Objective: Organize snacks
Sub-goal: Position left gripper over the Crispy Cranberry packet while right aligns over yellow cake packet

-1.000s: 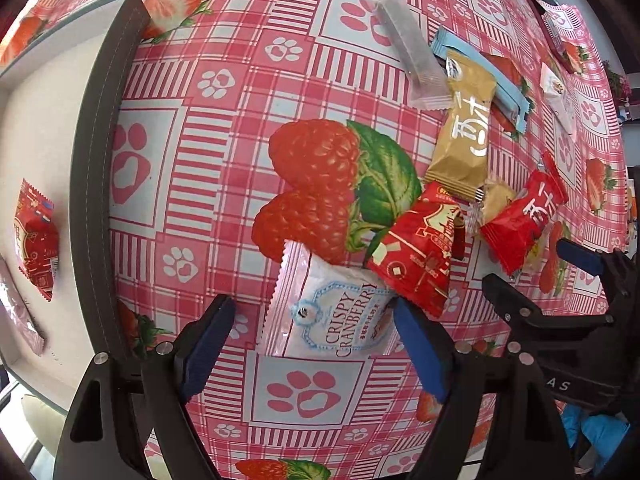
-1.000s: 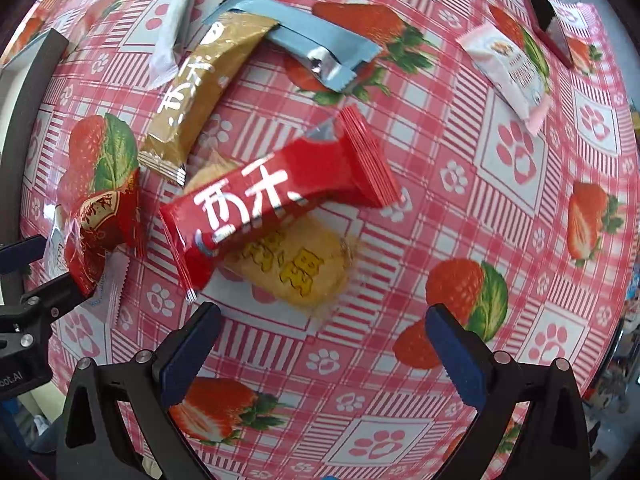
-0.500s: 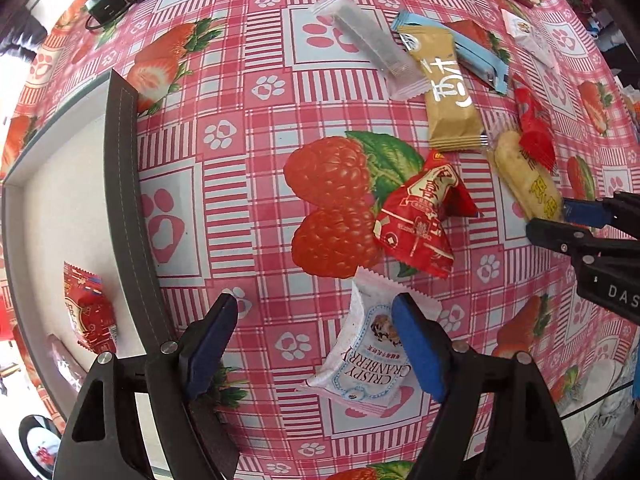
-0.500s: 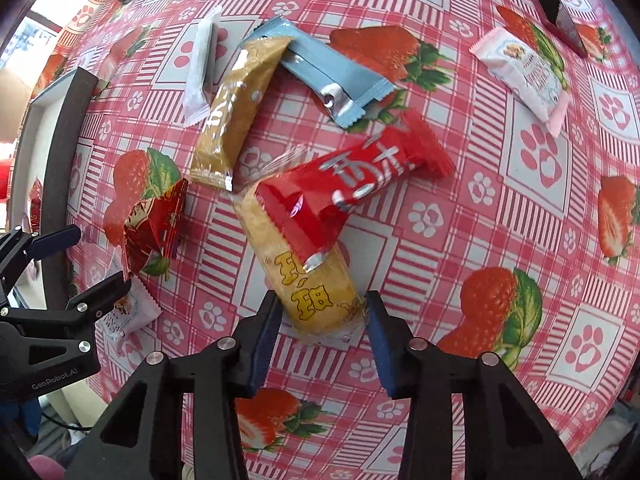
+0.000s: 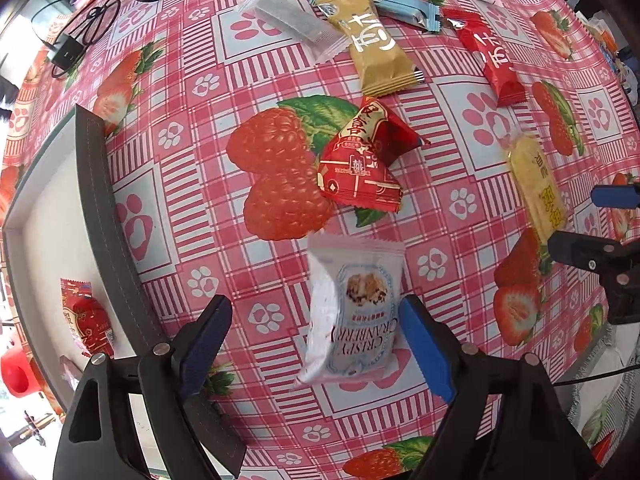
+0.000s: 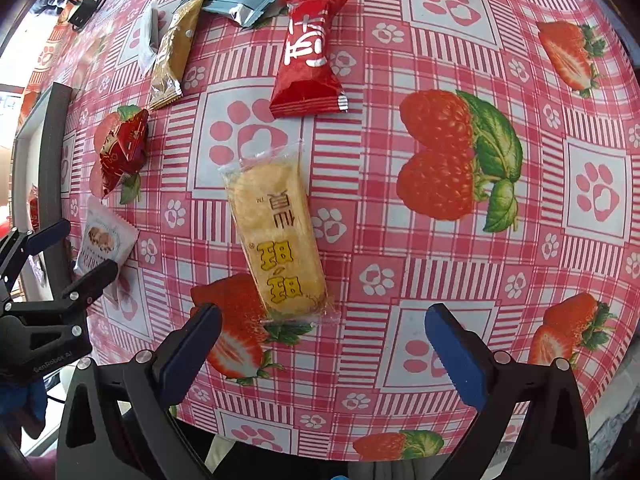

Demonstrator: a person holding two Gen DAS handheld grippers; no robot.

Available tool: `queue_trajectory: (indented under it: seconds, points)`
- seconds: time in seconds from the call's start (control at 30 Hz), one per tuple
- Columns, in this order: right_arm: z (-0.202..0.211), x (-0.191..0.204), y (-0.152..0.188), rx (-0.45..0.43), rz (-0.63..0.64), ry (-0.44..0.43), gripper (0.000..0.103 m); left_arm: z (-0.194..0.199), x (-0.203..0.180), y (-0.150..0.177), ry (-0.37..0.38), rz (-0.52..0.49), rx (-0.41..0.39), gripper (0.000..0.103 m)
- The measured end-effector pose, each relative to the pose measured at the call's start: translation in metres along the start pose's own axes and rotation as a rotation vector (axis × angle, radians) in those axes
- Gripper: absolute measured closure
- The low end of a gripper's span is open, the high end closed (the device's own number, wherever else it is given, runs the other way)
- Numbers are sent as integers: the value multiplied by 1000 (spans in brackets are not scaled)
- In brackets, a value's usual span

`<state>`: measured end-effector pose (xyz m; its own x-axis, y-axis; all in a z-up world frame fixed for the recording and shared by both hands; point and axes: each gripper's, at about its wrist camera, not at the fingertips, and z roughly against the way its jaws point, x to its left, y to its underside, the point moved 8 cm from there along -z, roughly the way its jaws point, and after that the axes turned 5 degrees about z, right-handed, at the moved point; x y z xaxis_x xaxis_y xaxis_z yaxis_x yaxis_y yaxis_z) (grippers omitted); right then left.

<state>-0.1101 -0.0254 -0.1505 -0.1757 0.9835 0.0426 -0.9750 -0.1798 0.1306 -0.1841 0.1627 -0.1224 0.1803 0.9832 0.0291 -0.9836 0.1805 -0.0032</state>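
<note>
Two snack packs lie on the bench, each between spread tongs.

The cranberry pack [image 5: 354, 312] lies between the left tongs [image 5: 318, 344], which are apart, its edge against the right pad. The yellow cracker [image 6: 276, 236] lies ahead of the right tongs [image 6: 324, 344], also apart and clear of it. Beyond sit a red triangle pack [image 5: 362, 160], a gold bar [image 5: 376, 52] and a red bar [image 6: 308, 56]; the tray [image 5: 100, 196] lies left.

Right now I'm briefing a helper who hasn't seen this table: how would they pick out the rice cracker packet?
On the strawberry-print tablecloth, look just ahead of the right hand-held gripper, whose jaws are open. The clear-wrapped, pale yellow oblong rice cracker packet lies there, below the red foil snack bar. It alone shows the food through its wrapper.
</note>
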Motion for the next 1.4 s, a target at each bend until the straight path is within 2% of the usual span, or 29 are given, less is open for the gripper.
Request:
queue_trajectory:
  seconds: [0.07,0.1,0.2,0.27,0.43,0.57,0.63,0.97,1.27,1.4]
  points:
    - [-2,14,-16,5,30,28,1,-8,-1,-2,-38,-1,11,13]
    - [-5,16,-20,12,43,42,1,-11,-10,-4,-29,19,8,10]
    - [-16,19,-30,41,62,73,1,-20,-5,-3,12,102,32,3]
    - [-21,19,-31,52,56,78,0,-21,1,3,17,116,28,0]
    - [-21,22,-19,26,57,90,0,-22,7,7,17,88,4,0]
    - [-11,3,-32,12,55,92,0,-22,9,6,14,83,25,0]
    - [-16,21,-16,8,53,94,0,-29,11,-10,16,83,29,0]
    - [-21,22,-15,5,51,96,0,-43,38,17,24,58,41,0]
    - [-20,23,-16,6,53,96,0,-46,21,15,16,79,85,0]
    - [-20,23,-17,6,53,97,0,-46,22,16,20,76,73,0]
